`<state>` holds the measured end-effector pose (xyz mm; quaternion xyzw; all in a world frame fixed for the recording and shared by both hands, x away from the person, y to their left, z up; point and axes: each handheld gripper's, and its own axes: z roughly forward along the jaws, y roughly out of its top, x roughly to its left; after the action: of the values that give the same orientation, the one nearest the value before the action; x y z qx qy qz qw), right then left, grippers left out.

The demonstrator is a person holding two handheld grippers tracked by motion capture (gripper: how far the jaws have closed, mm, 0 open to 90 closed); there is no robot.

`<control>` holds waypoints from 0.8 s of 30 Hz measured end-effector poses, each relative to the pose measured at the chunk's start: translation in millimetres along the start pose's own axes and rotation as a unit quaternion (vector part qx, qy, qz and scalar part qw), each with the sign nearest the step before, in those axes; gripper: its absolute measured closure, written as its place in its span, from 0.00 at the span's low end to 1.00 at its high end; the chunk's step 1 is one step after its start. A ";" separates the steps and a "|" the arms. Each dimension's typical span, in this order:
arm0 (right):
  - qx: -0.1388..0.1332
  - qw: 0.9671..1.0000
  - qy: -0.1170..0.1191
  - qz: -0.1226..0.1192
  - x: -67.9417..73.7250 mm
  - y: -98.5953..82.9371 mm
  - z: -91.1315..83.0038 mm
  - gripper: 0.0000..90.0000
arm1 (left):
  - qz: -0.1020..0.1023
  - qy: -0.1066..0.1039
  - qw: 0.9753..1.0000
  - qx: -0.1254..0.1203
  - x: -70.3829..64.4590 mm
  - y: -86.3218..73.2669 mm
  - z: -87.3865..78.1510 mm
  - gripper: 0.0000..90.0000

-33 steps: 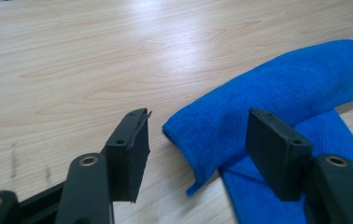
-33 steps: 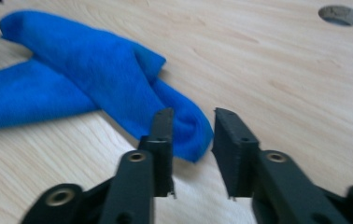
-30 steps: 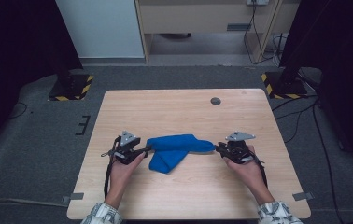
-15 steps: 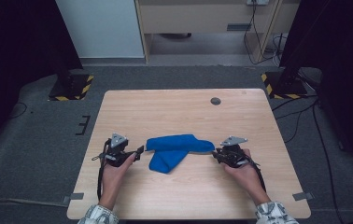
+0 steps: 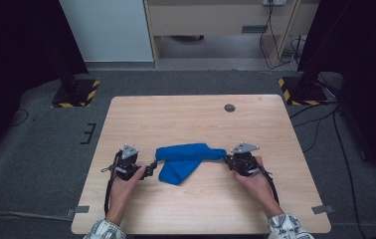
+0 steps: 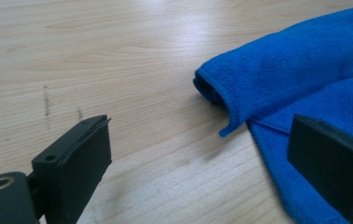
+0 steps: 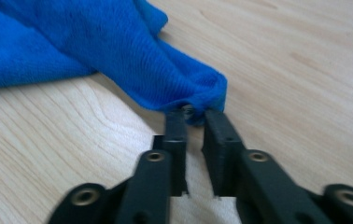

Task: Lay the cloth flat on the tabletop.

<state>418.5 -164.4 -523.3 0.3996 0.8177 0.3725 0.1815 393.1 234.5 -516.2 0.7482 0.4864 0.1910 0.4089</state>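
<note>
Lab or test room, bare wooden surface (image 5: 201, 119) on grey carpet (image 5: 42, 144), black stands on hazard-striped bases (image 5: 74, 93), loose cables (image 5: 320, 124), dark curtains (image 5: 17, 40) at both sides, plain cabinet (image 5: 216, 20) behind

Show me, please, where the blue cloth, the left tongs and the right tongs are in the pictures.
blue cloth (image 5: 186, 158): high view, middle of the folded fabric.
left tongs (image 6: 198, 154): left gripper view, midway between the two open tips.
right tongs (image 7: 196, 114): right gripper view, between the tips pinching the cloth's corner.
</note>
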 end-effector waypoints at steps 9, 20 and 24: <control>-0.045 0.999 0.007 -0.008 0.3 10.6 -15.8 1.00 | 0.004 -0.004 1.000 0.003 -6.1 -0.3 2.6 0.16; -0.066 0.998 0.008 0.004 2.8 21.5 -33.7 1.00 | 0.026 -0.008 0.999 0.018 -16.0 -7.3 -1.4 0.30; -0.072 0.997 0.011 0.004 3.7 24.6 -38.1 1.00 | 0.038 -0.007 0.999 0.033 -17.8 -8.0 8.6 0.35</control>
<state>406.3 -169.2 -479.7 0.3851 0.7889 0.4354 0.1993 386.3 216.6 -525.7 0.7810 0.4603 0.1846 0.3796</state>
